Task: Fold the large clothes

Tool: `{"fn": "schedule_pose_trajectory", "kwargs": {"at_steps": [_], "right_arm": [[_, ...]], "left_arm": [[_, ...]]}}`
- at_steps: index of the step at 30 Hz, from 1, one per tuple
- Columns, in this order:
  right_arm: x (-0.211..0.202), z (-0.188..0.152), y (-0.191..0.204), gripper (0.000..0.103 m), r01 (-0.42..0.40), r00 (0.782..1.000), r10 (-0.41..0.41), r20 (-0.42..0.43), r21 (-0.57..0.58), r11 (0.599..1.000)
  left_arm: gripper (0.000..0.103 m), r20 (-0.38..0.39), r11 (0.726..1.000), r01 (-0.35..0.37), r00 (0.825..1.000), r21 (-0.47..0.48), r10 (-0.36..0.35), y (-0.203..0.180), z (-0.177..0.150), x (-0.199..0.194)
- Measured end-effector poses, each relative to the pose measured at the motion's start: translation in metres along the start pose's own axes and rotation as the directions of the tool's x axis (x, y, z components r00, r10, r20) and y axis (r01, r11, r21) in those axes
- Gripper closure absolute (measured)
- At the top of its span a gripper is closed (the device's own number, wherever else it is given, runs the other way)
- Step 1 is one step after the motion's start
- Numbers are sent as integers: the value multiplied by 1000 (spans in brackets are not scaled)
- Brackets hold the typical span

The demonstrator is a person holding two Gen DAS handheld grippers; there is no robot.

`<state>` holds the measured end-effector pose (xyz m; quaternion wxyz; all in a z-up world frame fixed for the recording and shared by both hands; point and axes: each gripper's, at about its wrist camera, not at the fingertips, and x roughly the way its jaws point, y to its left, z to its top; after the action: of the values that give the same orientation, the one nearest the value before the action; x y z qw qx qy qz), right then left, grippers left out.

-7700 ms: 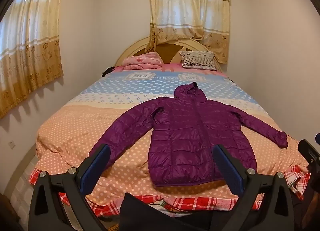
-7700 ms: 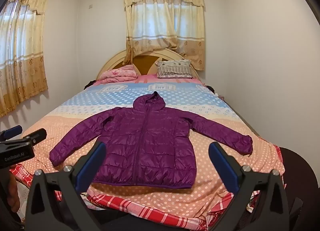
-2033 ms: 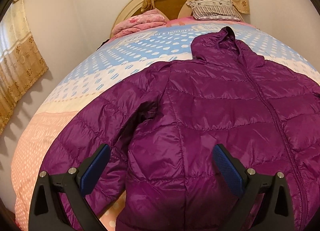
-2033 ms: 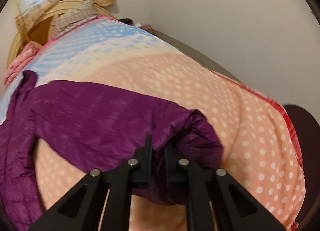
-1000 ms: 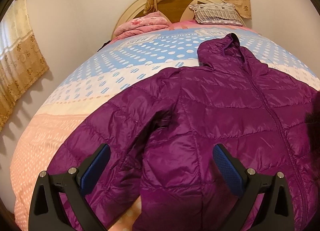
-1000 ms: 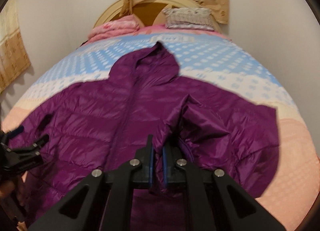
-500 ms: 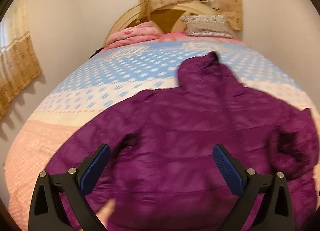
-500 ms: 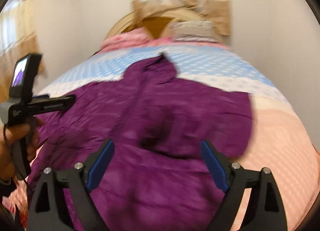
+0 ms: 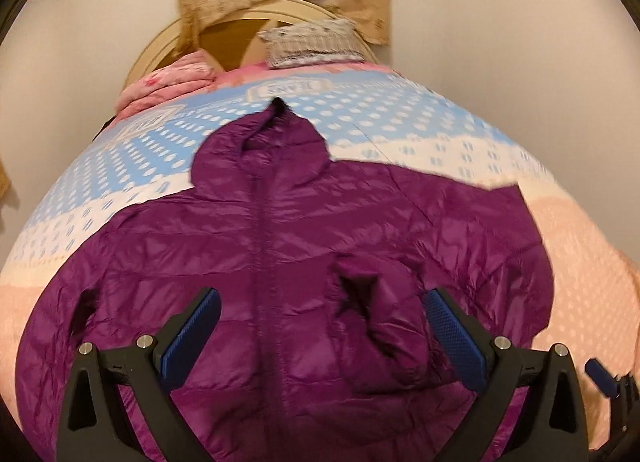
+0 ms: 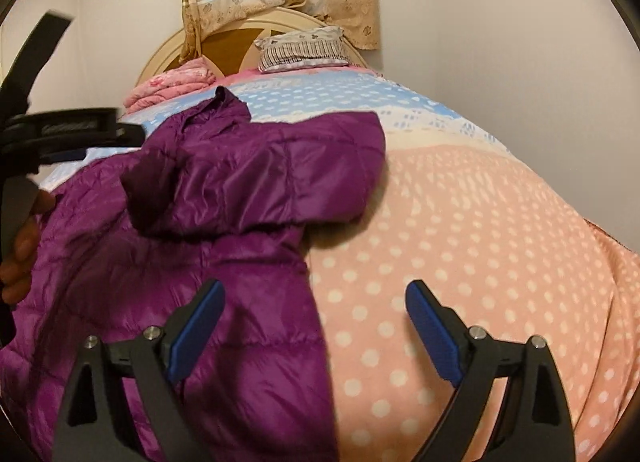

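A purple hooded puffer jacket point(image 9: 280, 246) lies front up on the bed. Its right sleeve point(image 9: 380, 302) is folded inward across the chest, the cuff resting near the zip. The left sleeve still lies out to the left. My left gripper point(image 9: 320, 326) is open and empty, hovering over the jacket's lower front. In the right wrist view the jacket point(image 10: 180, 262) fills the left half with the folded sleeve point(image 10: 260, 181) on top. My right gripper point(image 10: 316, 326) is open and empty above the jacket's right edge.
The bed has a polka-dot cover point(image 10: 480, 242), peach near me and blue farther off. A pink folded blanket point(image 9: 168, 81) and a striped pillow point(image 9: 312, 41) lie by the headboard. The wall runs along the bed's right side. The left gripper's body point(image 10: 60, 129) shows at left.
My right gripper carried the right sleeve inward over the chest, opened and let it go, then drew back to the right. My left gripper shifted toward the jacket's middle.
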<state>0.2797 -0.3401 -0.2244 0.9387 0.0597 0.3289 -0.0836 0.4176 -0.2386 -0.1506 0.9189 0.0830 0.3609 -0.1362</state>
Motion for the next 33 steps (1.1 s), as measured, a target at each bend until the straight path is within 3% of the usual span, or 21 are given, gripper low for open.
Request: {"fn": "schedule_pose_trajectory", "kwargs": {"at_steps": [2,3,4,5,6,14,23,33], "right_arm": [[2,-5,-1,9,-1,1000,1,-9,-4,1000],[1,-6,-1,9,3,1000,-3,-6,-5,1000],[0,-6,-1,9,3,1000,-3,2,-6,1000],[1,-6,0,8,1,1000,-1,2,-6,1000],[4,-6,0,6,-1,1000,1,-7,-6,1000],[5,-11,-5,6,-4,1000,5,-21,30,1000],[9,-10,-2,5,13,999,-13,-40,7,1000],[14,-6,-4,1,-17,997,17,-76,7,1000]], "left_arm": [[5,3,1000,11,1000,27,-11,-4,-6,8],[26,3,999,26,1000,36,-26,-5,-9,11],[60,-13,997,59,998,44,-58,-5,-11,15],[79,-44,994,100,994,53,-98,-6,-13,21],[92,-73,990,126,990,56,-122,-6,-16,26],[94,13,990,136,991,48,-136,17,-16,6],[96,79,1000,10,997,7,-11,79,-11,-9],[96,56,995,-97,994,-19,98,126,-39,-2]]}}
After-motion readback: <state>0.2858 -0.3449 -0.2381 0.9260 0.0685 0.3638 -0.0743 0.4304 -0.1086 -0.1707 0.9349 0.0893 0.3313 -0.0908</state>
